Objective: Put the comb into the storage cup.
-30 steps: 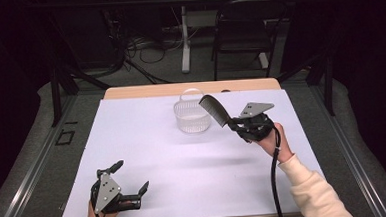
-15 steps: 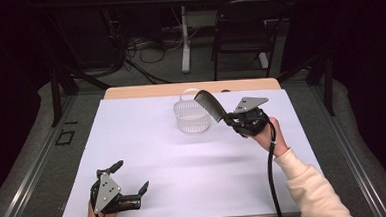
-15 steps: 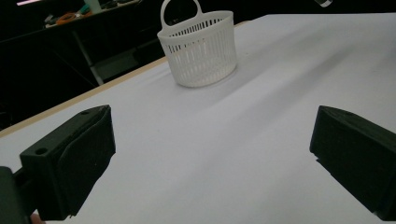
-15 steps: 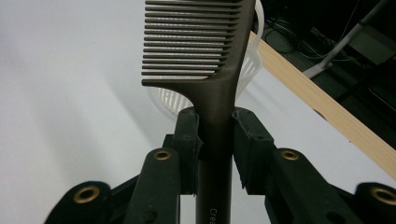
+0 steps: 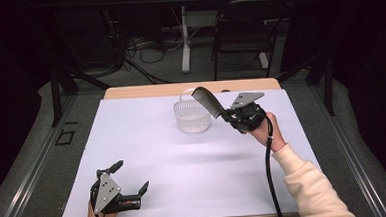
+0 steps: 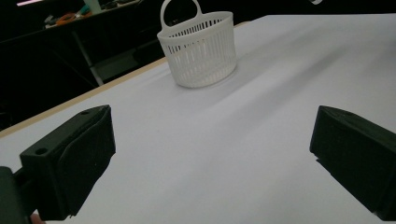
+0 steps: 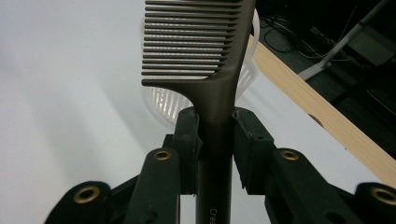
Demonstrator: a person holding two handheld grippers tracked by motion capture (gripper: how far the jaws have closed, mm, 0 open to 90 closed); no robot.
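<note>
A dark comb hangs in the air over the right rim of a small white slatted basket. My right gripper is shut on the comb's handle, with the teeth end pointing up and left toward the basket. The basket stands at the far middle of the white table cover and has an upright handle. My left gripper rests near the front left edge of the table, open, with nothing between its jaws. It points toward the basket from a distance.
A strip of wooden table edge runs behind the basket. Beyond it are a black chair, cables on the floor and a white table leg. A black cable trails from my right gripper along the sleeve.
The right gripper has carried the comb slightly up and toward the basket, so the comb's head now overlaps the basket's rim. The left gripper has stayed put.
</note>
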